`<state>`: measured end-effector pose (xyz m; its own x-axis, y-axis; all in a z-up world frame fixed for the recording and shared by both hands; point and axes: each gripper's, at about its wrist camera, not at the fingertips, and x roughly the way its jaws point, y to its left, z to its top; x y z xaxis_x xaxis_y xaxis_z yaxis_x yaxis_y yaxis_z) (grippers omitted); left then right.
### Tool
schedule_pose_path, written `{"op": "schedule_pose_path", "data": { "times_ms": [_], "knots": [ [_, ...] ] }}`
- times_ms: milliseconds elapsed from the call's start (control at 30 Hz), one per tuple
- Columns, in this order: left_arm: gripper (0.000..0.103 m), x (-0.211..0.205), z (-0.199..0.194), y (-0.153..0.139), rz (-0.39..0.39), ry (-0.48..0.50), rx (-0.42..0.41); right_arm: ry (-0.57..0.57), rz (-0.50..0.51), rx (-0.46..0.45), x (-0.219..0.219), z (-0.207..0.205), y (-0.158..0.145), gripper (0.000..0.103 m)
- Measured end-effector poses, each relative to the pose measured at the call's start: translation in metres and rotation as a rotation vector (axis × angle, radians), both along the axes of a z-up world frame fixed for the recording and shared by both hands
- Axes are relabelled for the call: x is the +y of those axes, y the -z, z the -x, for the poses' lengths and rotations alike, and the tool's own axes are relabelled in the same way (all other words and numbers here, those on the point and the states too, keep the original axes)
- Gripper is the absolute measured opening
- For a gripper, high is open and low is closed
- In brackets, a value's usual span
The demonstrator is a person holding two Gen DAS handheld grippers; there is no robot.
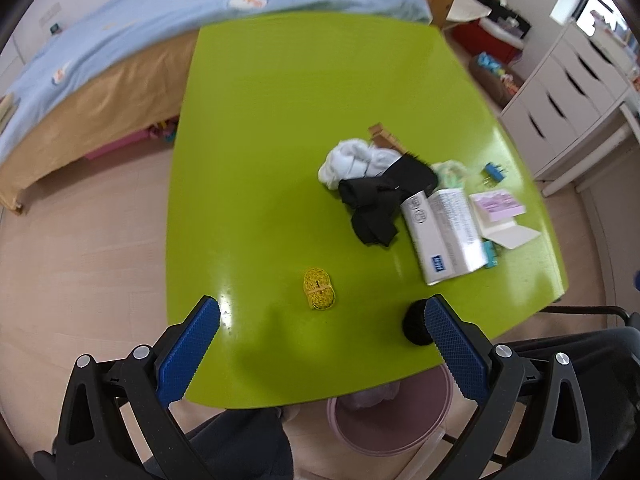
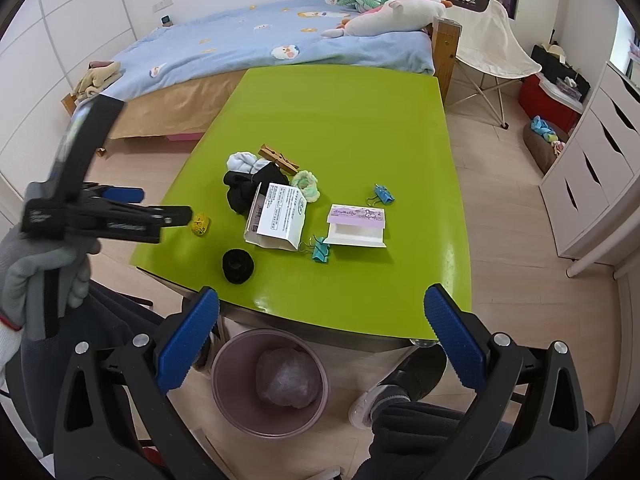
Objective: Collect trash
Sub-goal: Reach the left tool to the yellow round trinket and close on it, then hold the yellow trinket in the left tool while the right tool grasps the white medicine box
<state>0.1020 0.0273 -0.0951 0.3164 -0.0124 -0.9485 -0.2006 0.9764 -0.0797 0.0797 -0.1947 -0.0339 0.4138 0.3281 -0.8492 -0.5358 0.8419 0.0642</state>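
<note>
Counting across the green table (image 2: 340, 120), one white medicine box (image 2: 278, 218) lies on its side near the middle, with one black cloth (image 2: 240, 192) and one white cloth (image 2: 242, 160) bunched together just behind it. Two wooden clothespins (image 2: 279, 159) seem to lie side by side beyond the cloths, and one pale green scrunchie (image 2: 306, 185) sits just right of them. Two blue binder clips show: one (image 2: 384, 195) to the right and one (image 2: 320, 251) touching the box's near corner. One pad of sticky notes with a purple cover (image 2: 356, 226) lies open beside the box. One small yellow bundle (image 2: 200, 224) and one black round roll (image 2: 238, 266) lie nearer the front edge.

Under the table's near edge stands one pinkish wastebasket (image 2: 270, 388) with one crumpled clear wad (image 2: 288, 378) inside.

The left gripper (image 1: 320, 312) hovers above the front of the table with its blue pads spread wide and nothing between them; the yellow bundle lies just ahead between the fingers, and the black roll touches the right finger's tip in its view. A gloved hand (image 2: 44, 272) holds it.

The right gripper (image 2: 320, 300) hangs over the table's near edge, likewise spread wide and empty, with the wastebasket directly below between its fingers and the black roll just ahead to the left.
</note>
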Motion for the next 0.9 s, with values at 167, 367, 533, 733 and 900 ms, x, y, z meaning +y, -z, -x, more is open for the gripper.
{"op": "schedule_pose_path", "data": {
  "times_ms": [167, 367, 533, 733, 900],
  "knots": [
    [0.098, 0.005, -0.018, 0.023, 0.004, -0.024, 0.079, 0.002, 0.003, 0.004, -0.002, -0.001, 0.001, 0.100],
    [0.075, 0.006, -0.029, 0.038, 0.019, -0.036, 0.146, 0.012, 0.005, 0.009, -0.006, -0.002, 0.002, 0.100],
    [0.054, 0.007, -0.030, 0.045, 0.015, -0.042, 0.174, 0.018, 0.003, 0.012, -0.008, -0.003, 0.002, 0.100],
    [0.027, 0.012, -0.026, 0.041, -0.009, -0.054, 0.165, 0.013, 0.001, 0.020, -0.007, -0.003, 0.004, 0.100],
    [0.019, 0.018, -0.021, 0.041, 0.010, -0.047, 0.142, 0.007, -0.004, 0.029, -0.003, -0.006, 0.007, 0.100]
  ]
}}
